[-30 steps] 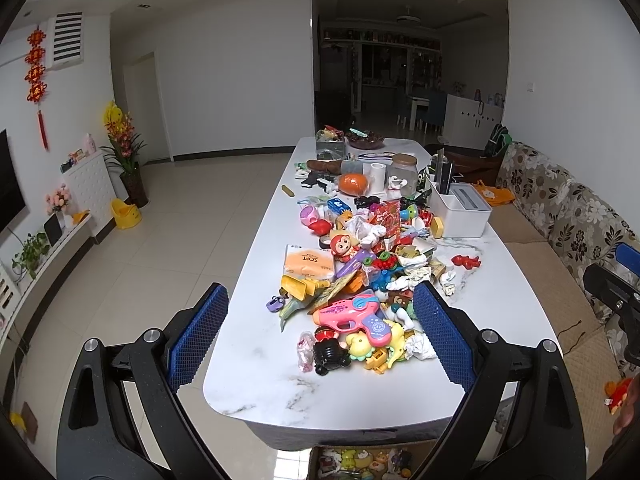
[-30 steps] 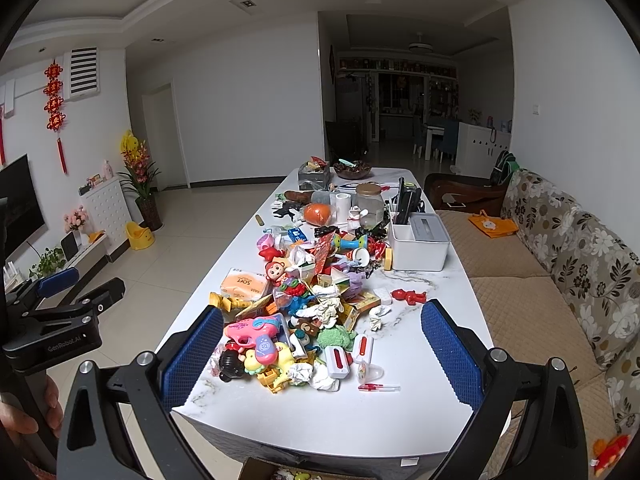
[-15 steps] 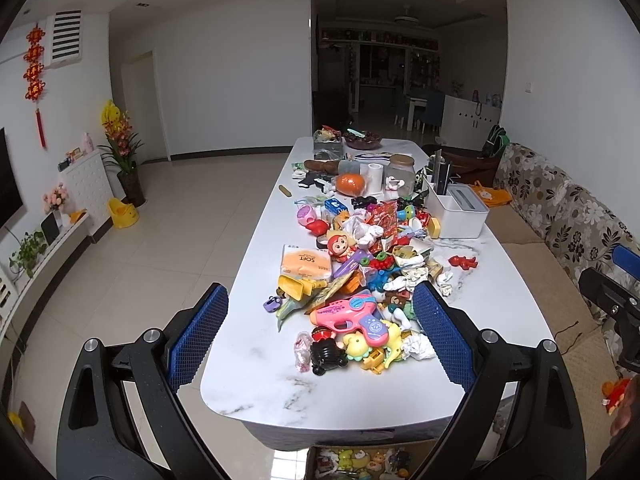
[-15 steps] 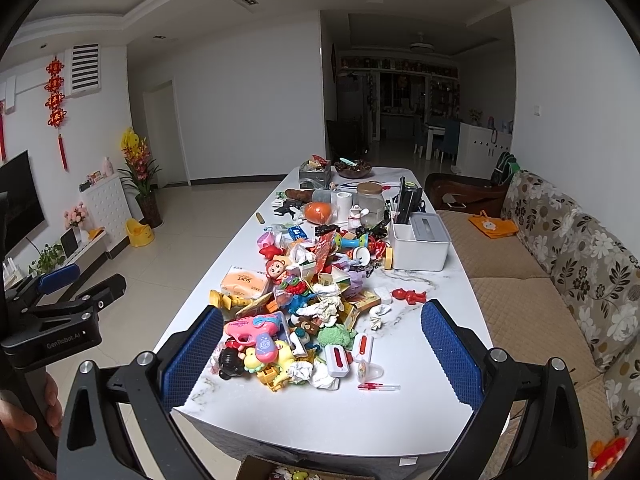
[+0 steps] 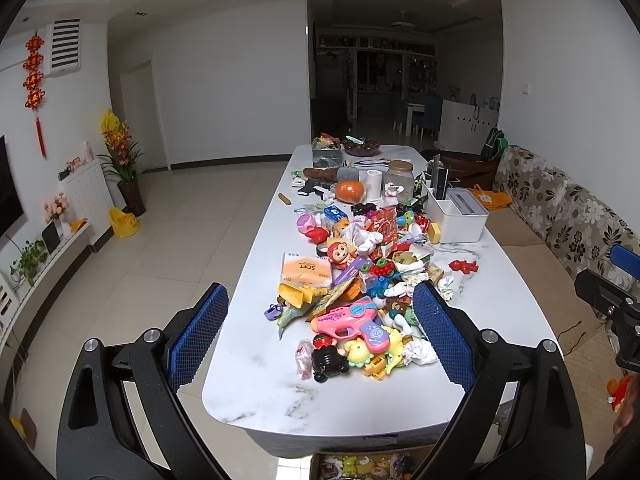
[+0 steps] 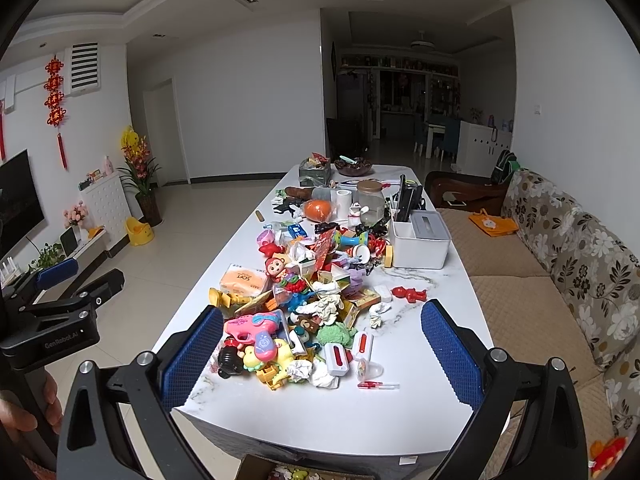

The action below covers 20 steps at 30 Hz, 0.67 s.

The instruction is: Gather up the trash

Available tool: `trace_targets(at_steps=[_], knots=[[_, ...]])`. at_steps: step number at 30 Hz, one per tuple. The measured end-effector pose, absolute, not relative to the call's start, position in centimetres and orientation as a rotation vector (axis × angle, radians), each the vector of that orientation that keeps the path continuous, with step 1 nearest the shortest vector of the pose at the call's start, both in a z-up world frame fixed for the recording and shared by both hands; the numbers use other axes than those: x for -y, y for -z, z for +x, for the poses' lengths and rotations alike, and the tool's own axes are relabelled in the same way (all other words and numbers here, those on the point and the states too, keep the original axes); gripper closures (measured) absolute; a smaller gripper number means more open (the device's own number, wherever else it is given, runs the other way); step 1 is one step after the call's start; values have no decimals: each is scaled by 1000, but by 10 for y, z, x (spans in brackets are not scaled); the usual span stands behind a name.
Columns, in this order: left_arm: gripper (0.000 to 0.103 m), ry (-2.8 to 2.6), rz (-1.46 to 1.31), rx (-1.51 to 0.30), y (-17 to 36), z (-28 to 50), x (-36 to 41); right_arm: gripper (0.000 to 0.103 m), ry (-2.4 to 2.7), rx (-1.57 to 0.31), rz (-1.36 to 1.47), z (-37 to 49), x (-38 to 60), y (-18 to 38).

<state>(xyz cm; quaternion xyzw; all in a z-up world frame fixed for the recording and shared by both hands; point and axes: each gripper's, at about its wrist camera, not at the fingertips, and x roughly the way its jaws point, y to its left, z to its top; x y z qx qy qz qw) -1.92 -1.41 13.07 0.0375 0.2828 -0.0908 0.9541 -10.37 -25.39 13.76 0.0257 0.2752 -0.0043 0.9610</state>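
Observation:
A long white marble table (image 5: 340,396) (image 6: 400,412) carries a heap of toys mixed with trash. Crumpled white tissues lie at the heap's near end (image 5: 420,351) (image 6: 322,376), with more in the middle (image 6: 328,306) and one apart (image 6: 378,314). A pink toy gun (image 5: 352,322) (image 6: 256,330) lies at the front. My left gripper (image 5: 320,334) is open and empty, held above the table's near end. My right gripper (image 6: 320,354) is open and empty too, in front of the heap. Each gripper shows at the edge of the other's view.
A white organizer box (image 6: 420,240) stands at the right of the heap. A jar (image 6: 372,200), paper roll (image 6: 343,202) and orange ball (image 6: 318,209) stand further back. A box of toys (image 5: 364,466) sits under the near edge. A sofa (image 6: 560,264) runs along the right.
Both grippers have shifted only slightly; the view has edged a little closer to the table. Nothing on the table has moved.

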Motion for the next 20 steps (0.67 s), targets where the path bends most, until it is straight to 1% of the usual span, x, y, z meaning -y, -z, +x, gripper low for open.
trace_targets(at_steps=[20], knots=[[12,148,71,-605,-127,-16,13,5,3,-561,48,-98,253,-139]])
